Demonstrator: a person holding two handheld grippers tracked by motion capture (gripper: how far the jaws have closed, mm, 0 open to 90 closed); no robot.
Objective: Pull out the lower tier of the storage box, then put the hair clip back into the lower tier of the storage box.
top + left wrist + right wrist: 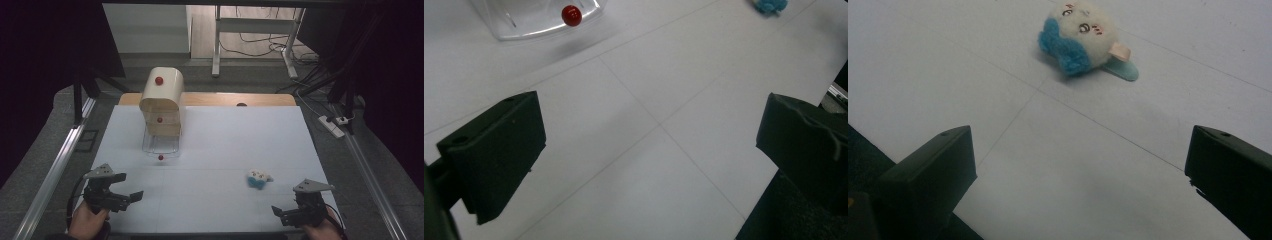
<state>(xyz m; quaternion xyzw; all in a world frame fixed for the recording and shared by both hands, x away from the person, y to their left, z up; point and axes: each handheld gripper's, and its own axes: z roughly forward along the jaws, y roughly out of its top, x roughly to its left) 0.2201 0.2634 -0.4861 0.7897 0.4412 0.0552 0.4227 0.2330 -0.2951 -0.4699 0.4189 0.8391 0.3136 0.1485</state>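
A cream drawer cabinet (161, 95) with red knobs stands at the table's back left. Its clear bottom drawer (160, 145) is pulled out toward me; its red knob (160, 157) also shows at the top of the left gripper view, as the knob (571, 15) on the clear drawer front (531, 22). A small white and blue plush toy (259, 178) lies on the white table front right. My left gripper (129, 200) is open near the front left edge, jaws empty (651, 135). My right gripper (280, 215) is open, a short way in front of the toy (1083, 37).
The white table top (215, 140) ends in a wooden strip (235, 99) at the back. Metal rails (55, 170) run along both sides. A desk frame (255, 35), cables and a power strip (332, 126) lie on the floor beyond.
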